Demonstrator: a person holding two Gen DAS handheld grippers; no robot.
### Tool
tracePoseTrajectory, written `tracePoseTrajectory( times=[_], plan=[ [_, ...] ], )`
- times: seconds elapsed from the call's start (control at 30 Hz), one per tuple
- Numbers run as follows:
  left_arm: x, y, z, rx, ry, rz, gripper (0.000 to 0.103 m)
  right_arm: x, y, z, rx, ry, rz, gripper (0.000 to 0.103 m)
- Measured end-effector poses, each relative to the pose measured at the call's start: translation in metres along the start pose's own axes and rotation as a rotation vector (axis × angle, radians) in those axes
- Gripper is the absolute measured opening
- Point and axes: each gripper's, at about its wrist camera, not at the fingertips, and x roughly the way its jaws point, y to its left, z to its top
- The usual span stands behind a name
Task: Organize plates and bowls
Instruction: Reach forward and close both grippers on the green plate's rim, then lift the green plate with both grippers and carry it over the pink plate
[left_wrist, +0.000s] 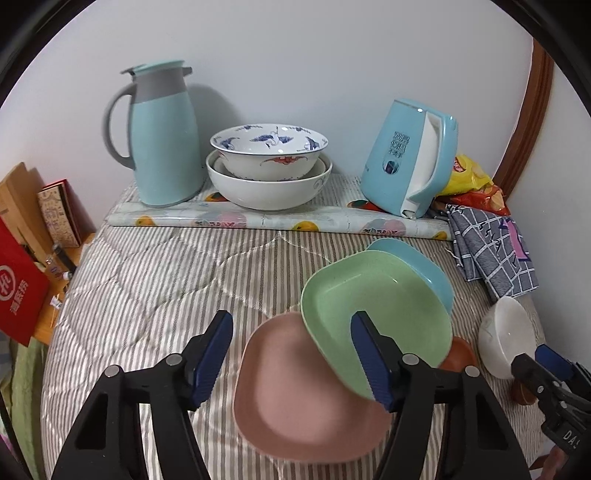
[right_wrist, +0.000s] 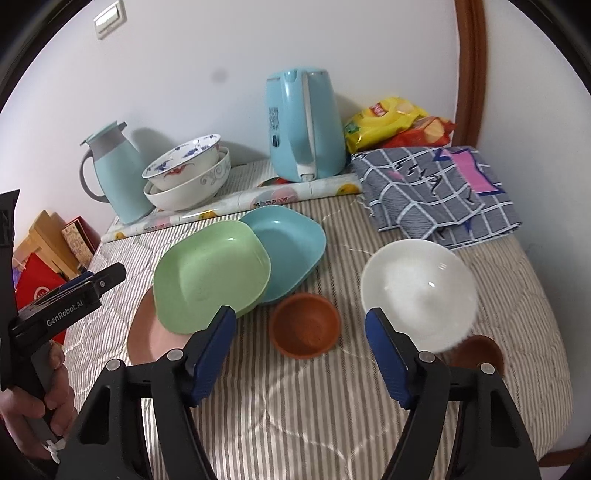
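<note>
Striped quilt (right_wrist: 295, 406) against a white wall (left_wrist: 295, 55), bare stripes front-left. Both my left gripper (left_wrist: 291, 360) and right gripper (right_wrist: 300, 354) are wide open, holding nothing.

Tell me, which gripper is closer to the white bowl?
Right. The right gripper has one of its fingers at the white bowl's rim. The left gripper is over by the pink plate.
</note>
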Motion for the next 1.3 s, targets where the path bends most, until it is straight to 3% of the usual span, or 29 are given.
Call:
tracePoseTrajectory(
  times=[0.3, 0.67, 0.83, 0.93, 1.03, 1.07, 1.3],
  plan=[
    [0.048, -0.008, 0.016, 0.023, 0.059, -0.052, 0.045, 0.046, 0.01, 0.014, 0.009, 0.058, 0.004, 0.06],
    [0.092, -0.009, 0.025, 0.009, 0.123, -0.102, 0.043, 0.085, 0.017, 0.023, 0.028, 0.113, 0.015, 0.058],
    [0.1, -0.009, 0.024, 0.0, 0.141, -0.127, 0.035, 0.1, 0.022, 0.025, 0.028, 0.15, 0.016, 0.048],
    [0.104, -0.01, 0.023, 0.003, 0.148, -0.128, 0.024, 0.107, 0.025, 0.025, 0.026, 0.163, 0.023, 0.043],
    [0.104, -0.012, 0.022, 0.002, 0.142, -0.143, 0.018, 0.113, 0.028, 0.024, 0.019, 0.181, 0.031, 0.026],
    [0.103, -0.012, 0.022, 0.006, 0.139, -0.148, 0.016, 0.115, 0.028, 0.024, 0.017, 0.181, 0.038, 0.016],
    [0.086, -0.013, 0.021, 0.014, 0.113, -0.151, 0.014, 0.107, 0.026, 0.024, 0.024, 0.141, 0.022, 0.012]
  ],
)
